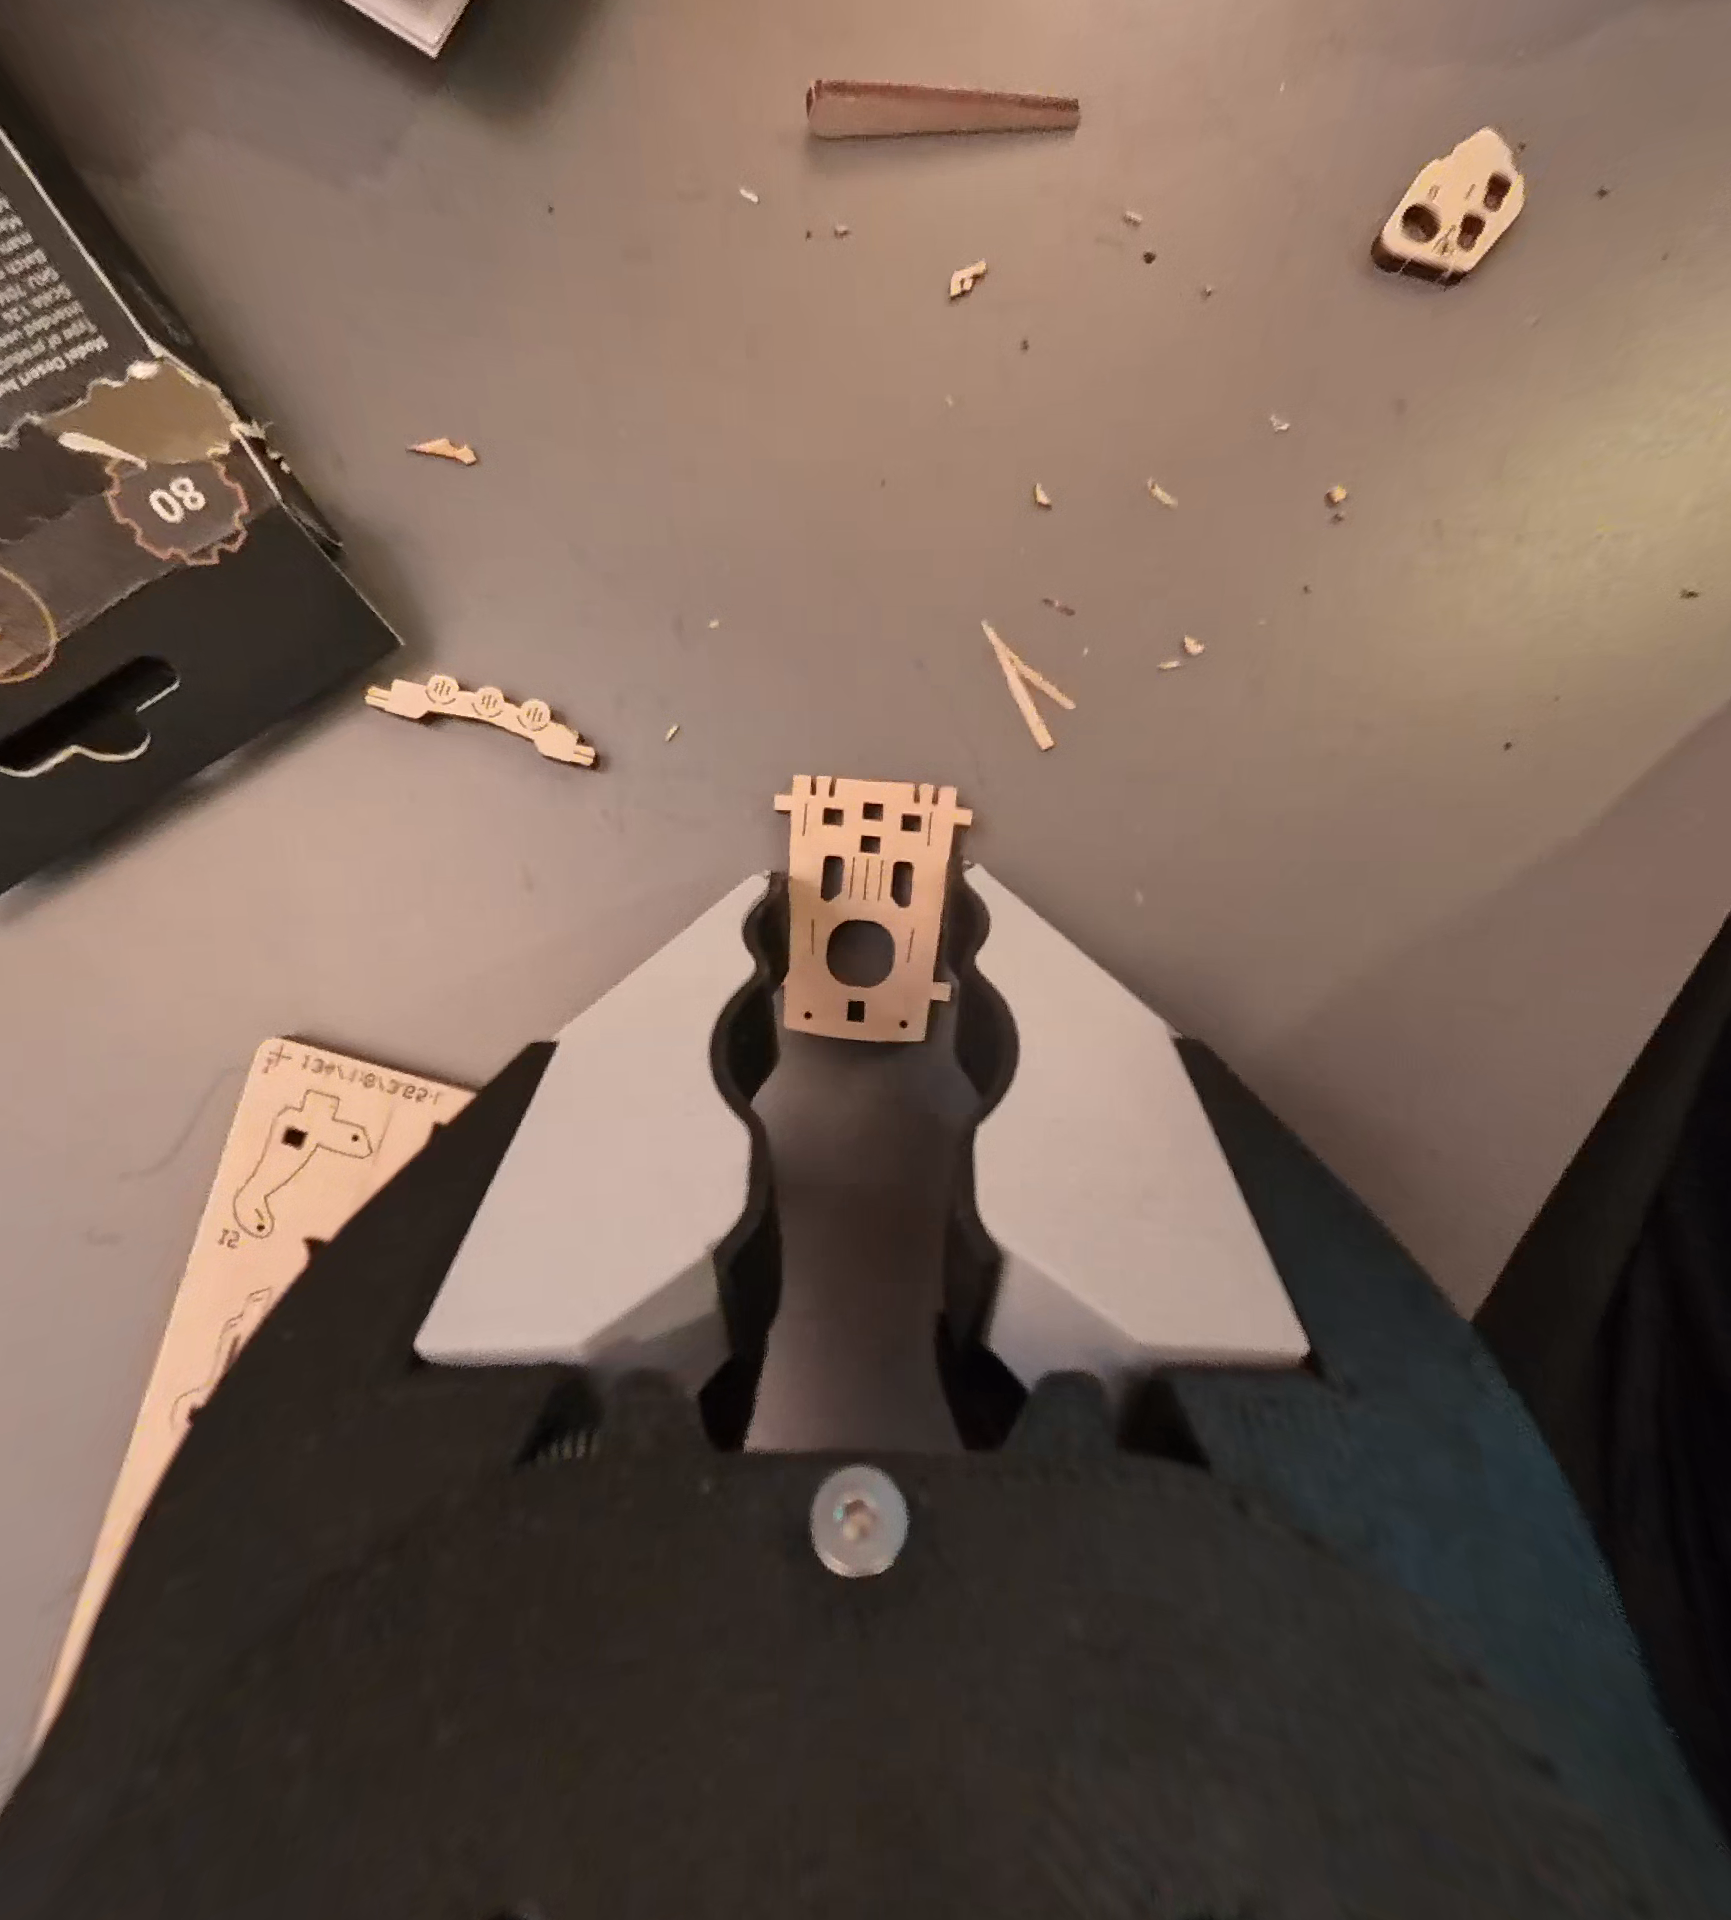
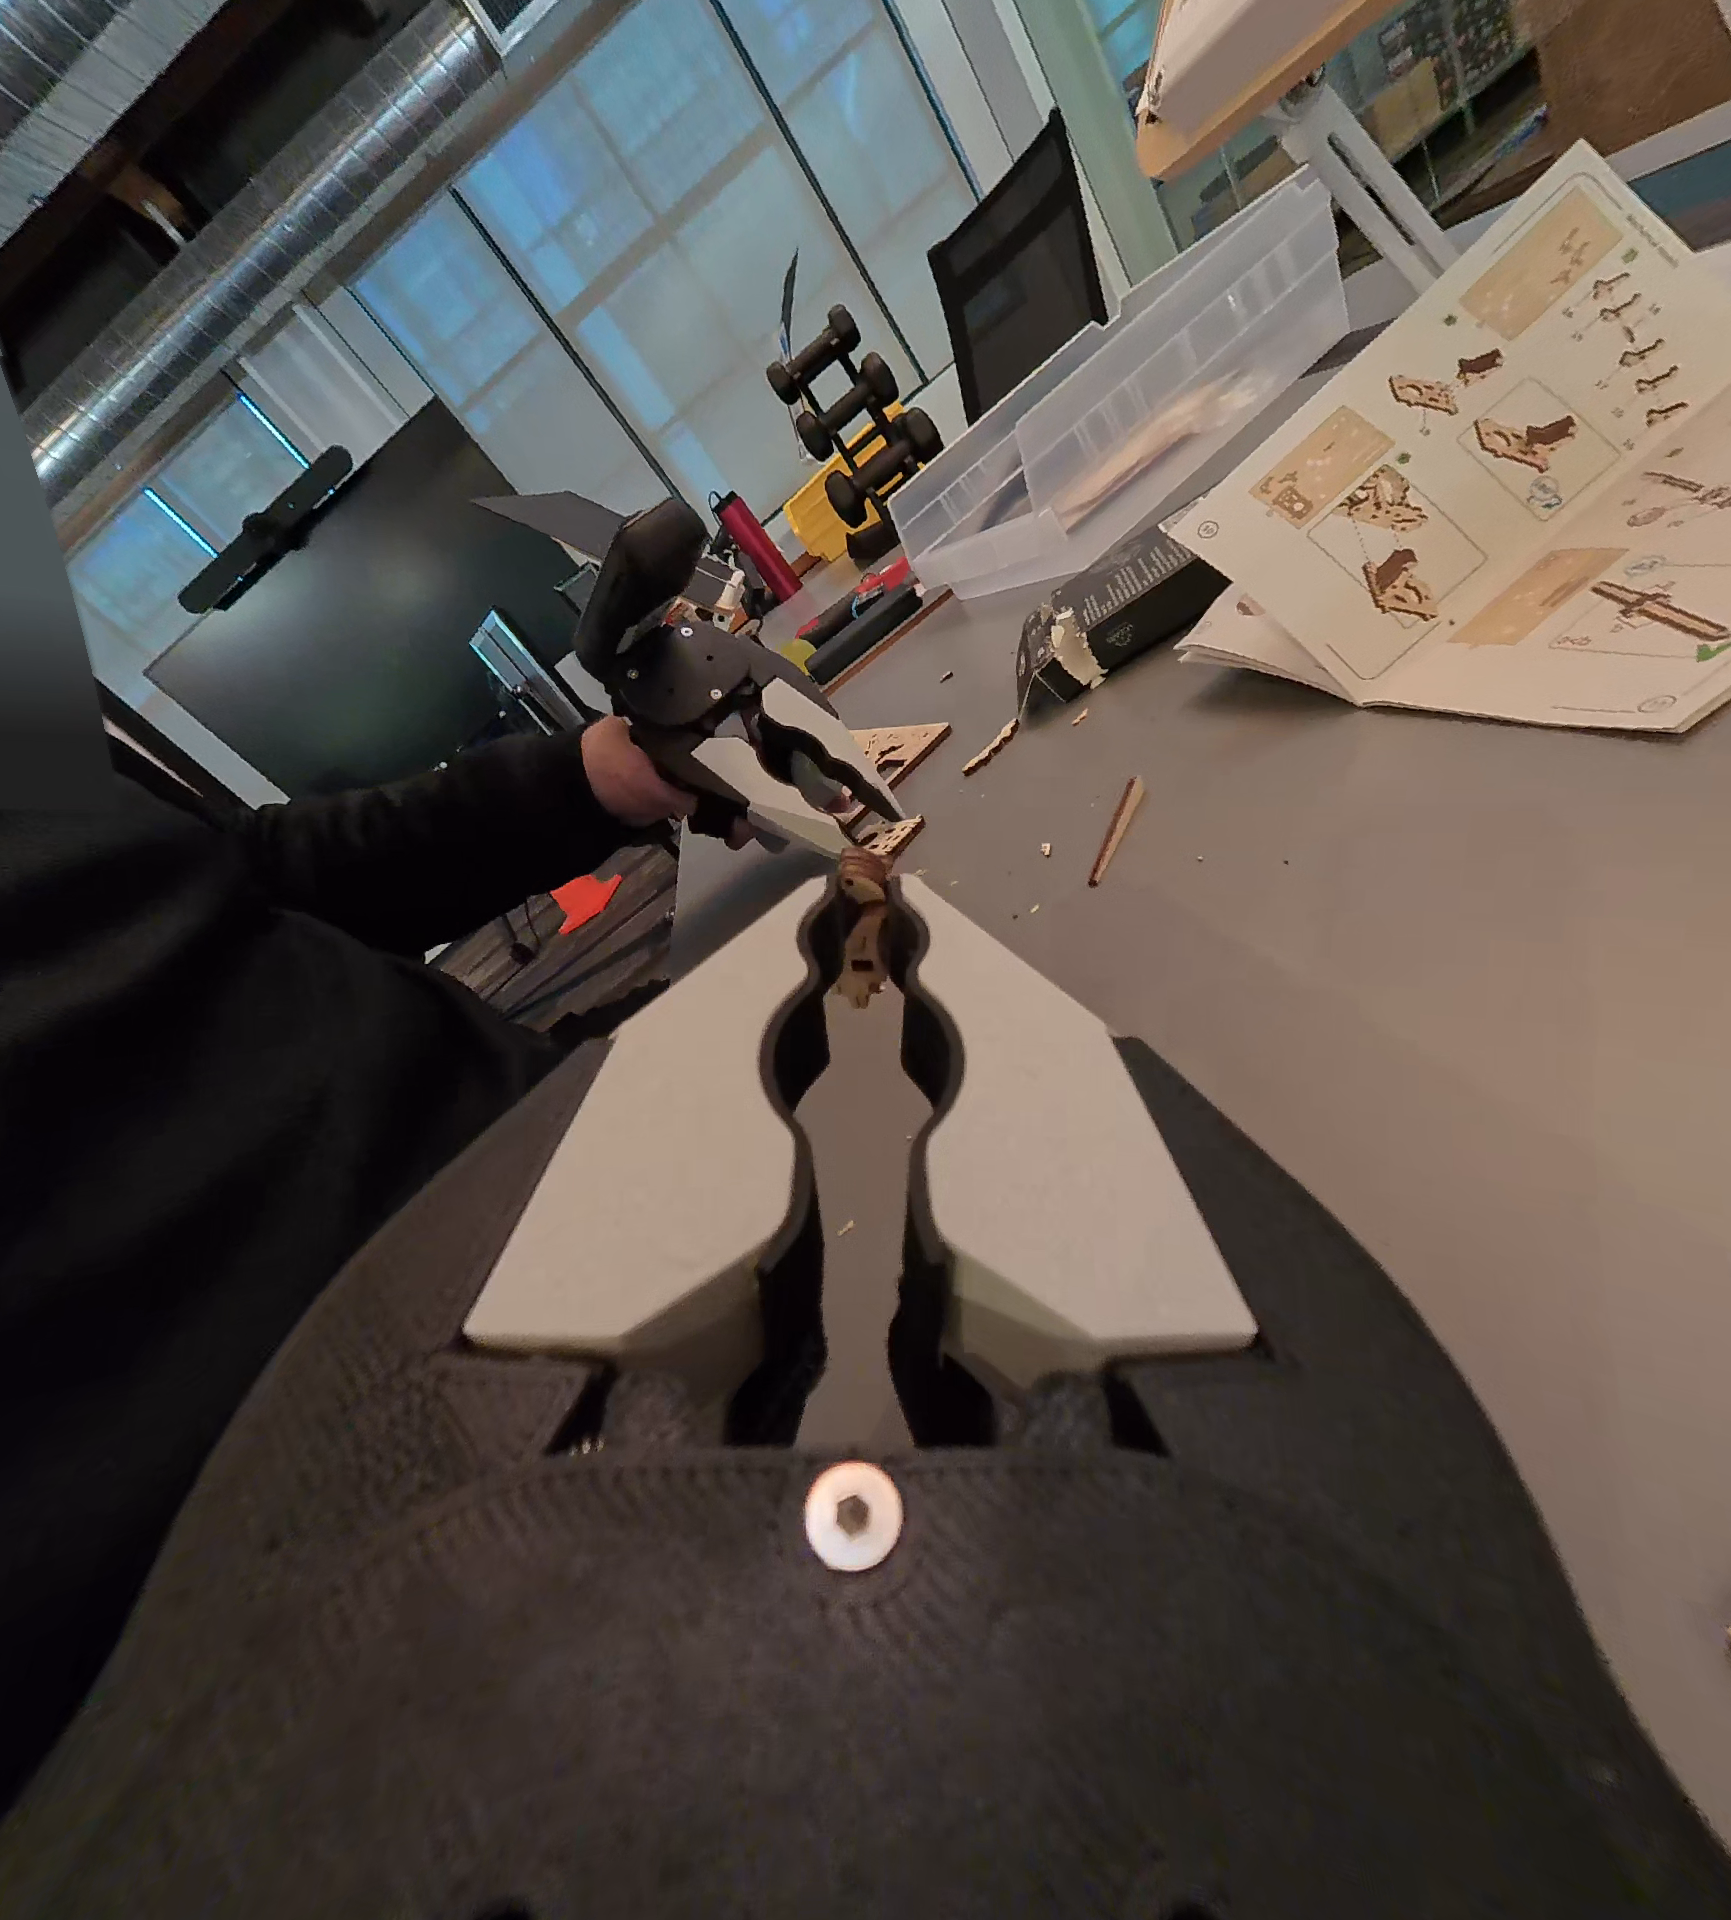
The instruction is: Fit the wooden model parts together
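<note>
Here, a slotted plate [image 1: 869, 920] and a small subassembly [image 2: 861, 935] are gripped in clenched jaws; if misaligned, thin tabs could be snapped.

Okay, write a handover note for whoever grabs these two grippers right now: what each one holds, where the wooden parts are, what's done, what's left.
Left gripper: shut on the flat plate with cutouts, held over the grey table.
Right gripper: shut on a small wooden piece, its tip close to the plate; contact cannot be told.
Loose on the table: curved strip, holed block, parts sheet, instruction booklet.
Done: both parts picked up and brought together.
Left: seat the piece in the plate, probably in one of its slots.
</note>
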`<state>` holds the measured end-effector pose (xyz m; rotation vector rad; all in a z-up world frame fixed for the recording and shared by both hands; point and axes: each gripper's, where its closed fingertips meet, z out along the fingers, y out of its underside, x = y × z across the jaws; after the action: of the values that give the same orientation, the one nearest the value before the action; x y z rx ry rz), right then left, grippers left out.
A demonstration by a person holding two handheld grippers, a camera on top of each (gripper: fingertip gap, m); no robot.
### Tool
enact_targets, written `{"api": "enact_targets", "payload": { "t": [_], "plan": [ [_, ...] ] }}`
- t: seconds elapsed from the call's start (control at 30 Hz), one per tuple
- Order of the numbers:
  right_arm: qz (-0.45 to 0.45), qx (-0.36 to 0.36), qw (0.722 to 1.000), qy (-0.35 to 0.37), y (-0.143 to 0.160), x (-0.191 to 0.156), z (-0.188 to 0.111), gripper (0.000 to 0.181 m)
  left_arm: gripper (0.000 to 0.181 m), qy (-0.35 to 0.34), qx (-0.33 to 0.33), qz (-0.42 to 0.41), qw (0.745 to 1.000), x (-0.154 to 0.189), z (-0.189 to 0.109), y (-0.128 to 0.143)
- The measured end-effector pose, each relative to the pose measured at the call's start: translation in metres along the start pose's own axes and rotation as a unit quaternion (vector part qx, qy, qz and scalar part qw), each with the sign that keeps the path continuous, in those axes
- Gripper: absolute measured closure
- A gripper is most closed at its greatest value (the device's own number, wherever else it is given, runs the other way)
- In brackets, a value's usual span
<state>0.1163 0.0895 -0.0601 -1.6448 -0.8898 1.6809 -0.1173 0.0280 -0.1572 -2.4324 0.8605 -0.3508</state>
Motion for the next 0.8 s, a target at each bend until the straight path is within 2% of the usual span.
{"api": "enact_targets", "payload": {
  "t": [0.07, 0.17, 0.27, 0.4, 0.47, 0.57, 0.7, 0.8],
  "plan": [
    [-0.003, 0.006, 1.000, -0.001, -0.002, -0.001, -0.002, 0.176, 0.153, 0.004, 0.010, 0.004, 1.000, 0.007, 0.000, -0.012],
    [-0.007, 0.016, 1.000, 0.003, -0.003, -0.002, -0.004, 0.176, 0.153, 0.007, 0.046, 0.029, 0.999, 0.024, 0.006, -0.058],
    [-0.014, 0.024, 1.000, 0.012, -0.005, -0.001, -0.006, 0.176, 0.153, 0.037, 0.063, 0.045, 0.996, 0.054, 0.034, -0.109],
    [-0.026, 0.038, 0.998, 0.040, -0.008, 0.001, -0.011, 0.176, 0.153, 0.040, 0.061, 0.074, 0.995, 0.075, 0.081, -0.158],
    [-0.030, 0.042, 0.997, 0.052, -0.008, 0.002, -0.016, 0.176, 0.153, 0.036, 0.049, 0.072, 0.996, 0.081, 0.101, -0.169],
    [-0.033, 0.055, 0.995, 0.073, -0.010, 0.005, -0.027, 0.176, 0.150, 0.016, 0.027, 0.057, 0.998, 0.083, 0.121, -0.169],
    [-0.025, 0.064, 0.994, 0.086, -0.012, 0.010, -0.037, 0.176, 0.144, -0.018, 0.044, 0.037, 0.998, 0.086, 0.124, -0.170],
    [-0.019, 0.060, 0.994, 0.087, -0.012, 0.012, -0.037, 0.176, 0.139, 0.022, 0.050, 0.009, 0.998, 0.102, 0.119, -0.166]
  ]
}}
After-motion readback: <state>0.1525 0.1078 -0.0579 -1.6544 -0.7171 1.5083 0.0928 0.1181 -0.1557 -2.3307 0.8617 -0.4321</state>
